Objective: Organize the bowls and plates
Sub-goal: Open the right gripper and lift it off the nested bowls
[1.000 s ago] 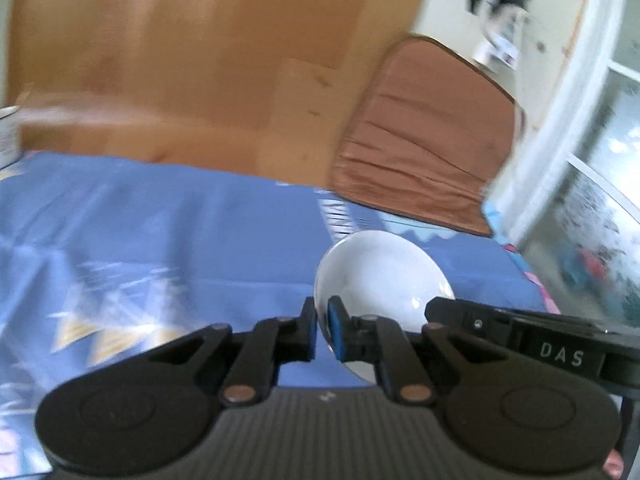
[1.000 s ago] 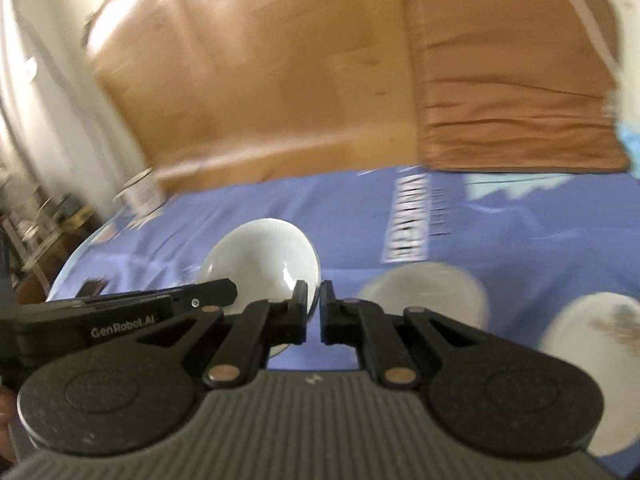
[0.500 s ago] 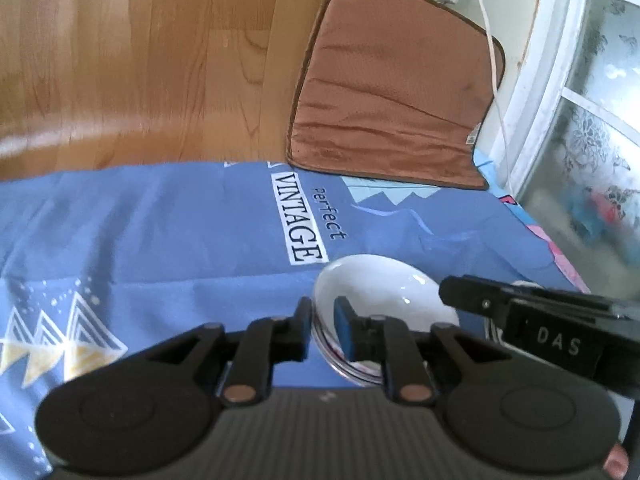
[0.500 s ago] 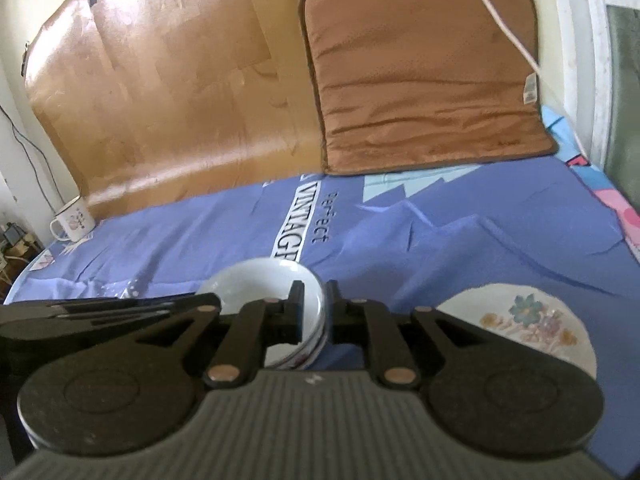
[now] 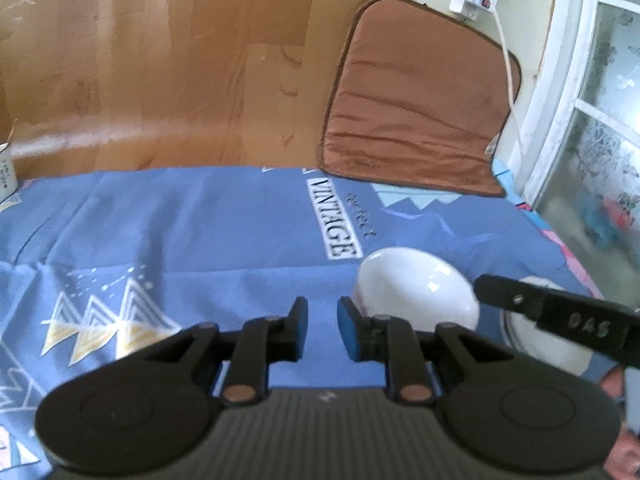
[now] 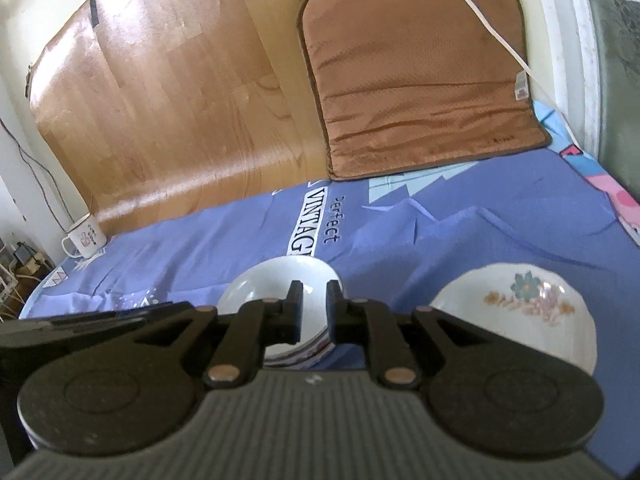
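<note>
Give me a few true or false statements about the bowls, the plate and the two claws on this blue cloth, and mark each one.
1. The white bowl sits nested on another bowl. True.
2. The flowered plate lies under the bowls. False: it lies apart, on the blue cloth.
3. The left claw grips the bowl's rim. False: its jaws have just been opening, nothing between them.
4. A mug stands at the cloth's far corner. True.
5. The right claw is clamped on the plate. False: it is open, at the bowls.
</note>
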The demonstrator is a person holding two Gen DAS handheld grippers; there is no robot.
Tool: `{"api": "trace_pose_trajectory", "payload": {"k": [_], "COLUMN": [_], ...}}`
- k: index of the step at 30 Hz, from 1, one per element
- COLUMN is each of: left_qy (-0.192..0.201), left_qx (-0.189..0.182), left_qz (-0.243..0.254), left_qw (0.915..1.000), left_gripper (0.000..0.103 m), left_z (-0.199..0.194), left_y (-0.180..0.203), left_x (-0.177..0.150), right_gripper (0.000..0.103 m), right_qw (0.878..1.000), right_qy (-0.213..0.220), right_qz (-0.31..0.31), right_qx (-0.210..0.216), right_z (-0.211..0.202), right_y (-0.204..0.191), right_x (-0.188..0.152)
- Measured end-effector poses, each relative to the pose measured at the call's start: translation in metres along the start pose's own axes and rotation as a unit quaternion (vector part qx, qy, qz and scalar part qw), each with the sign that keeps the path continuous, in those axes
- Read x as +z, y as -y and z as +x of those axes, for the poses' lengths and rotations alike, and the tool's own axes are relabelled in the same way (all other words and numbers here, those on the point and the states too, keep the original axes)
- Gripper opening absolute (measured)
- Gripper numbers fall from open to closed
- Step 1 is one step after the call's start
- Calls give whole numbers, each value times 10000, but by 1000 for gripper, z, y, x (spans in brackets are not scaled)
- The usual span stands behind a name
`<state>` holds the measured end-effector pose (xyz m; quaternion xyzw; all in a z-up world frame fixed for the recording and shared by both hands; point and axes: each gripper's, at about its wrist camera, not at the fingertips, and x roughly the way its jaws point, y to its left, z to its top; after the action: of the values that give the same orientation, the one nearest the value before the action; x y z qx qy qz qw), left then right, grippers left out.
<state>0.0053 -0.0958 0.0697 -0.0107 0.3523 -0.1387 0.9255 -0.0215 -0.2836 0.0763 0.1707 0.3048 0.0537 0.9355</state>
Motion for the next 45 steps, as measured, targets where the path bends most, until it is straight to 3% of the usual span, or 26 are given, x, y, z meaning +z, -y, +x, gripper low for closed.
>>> {"api": "trace_pose_trajectory", "payload": {"k": [5,16,19,23,33,38,43,45], "left_qy": [-42,6,-9,35,-11,-64,22,283], "left_qx": [142,315,319,328,325,430,568,629], "left_qz": [-130,-267,-335,-293,-244,-262,-290,-207], "left_qw": [9998,9991,9989,9990,9992,9987,9980,9974], "left_gripper": [19,26,28,38,39,47,48,51], "left_z": [-6,-20,-22,-25,-24,-18,-4,-3], "left_y": [-16,-43,-48,-51,-53,-59,-74,-78], "left_x": [-10,-26,-30,-35,-43,-49,-62,-71], "right_gripper": [26,27,36,38,39,44,44,44], "right_qw": [9998,9985,9982,9977,9971,9969,9969,9964], "right_qy": [55,99,144,161,86,-13,-144,-228], "right_qz": [180,524,575,656,761,783,771,810], "right_qx": [39,75,36,9,-52,-35,-76,-83], "right_z": [-11,-20,-25,-31,-31,-27,-24,-22], "right_y": [-5,-18,-20,-20,-21,-21,-18,-17], "right_x": [-8,-24,-26,-29,-33,-36,-42,-46]}}
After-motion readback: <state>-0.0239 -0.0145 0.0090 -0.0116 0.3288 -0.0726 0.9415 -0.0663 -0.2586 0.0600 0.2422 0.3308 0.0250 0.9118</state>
